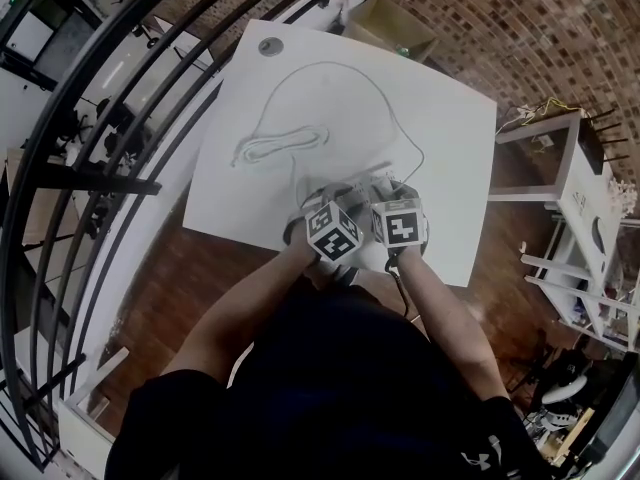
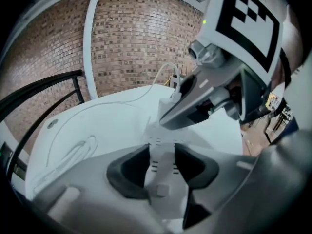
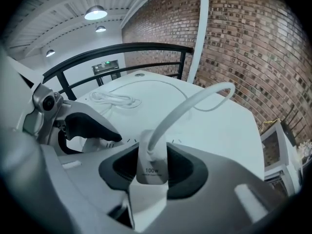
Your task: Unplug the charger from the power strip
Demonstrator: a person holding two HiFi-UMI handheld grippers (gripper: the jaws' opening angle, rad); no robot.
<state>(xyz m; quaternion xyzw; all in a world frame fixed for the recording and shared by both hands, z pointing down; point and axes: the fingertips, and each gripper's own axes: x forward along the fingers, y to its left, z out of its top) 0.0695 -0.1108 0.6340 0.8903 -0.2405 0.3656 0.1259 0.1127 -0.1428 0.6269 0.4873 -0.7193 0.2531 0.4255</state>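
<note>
Pinning the white power strip (image 2: 163, 165) to the near edge of the white desk (image 1: 450, 148) with the left gripper (image 2: 163, 154), dark pads closed against the two long sides. Just to the right, clamping the white charger (image 3: 152, 170) in the right gripper (image 3: 152, 161), narrow and tight on the block's flanks, "100W" print facing the camera. Standing upright on the strip's far end, base hidden behind the gripper, so no telling how deep in the socket. Rising from the charger's top, a white cable (image 3: 195, 99), arching up and away, then running in a wide loop across the desk. Farther out on the left half, a loose coil of white cord (image 1: 280, 146). At the far corner, a round grey grommet (image 1: 270, 46). Beyond the desk, a cardboard box (image 1: 390, 23), a brick wall (image 3: 253, 48) and a curved black railing (image 3: 136, 48).
</note>
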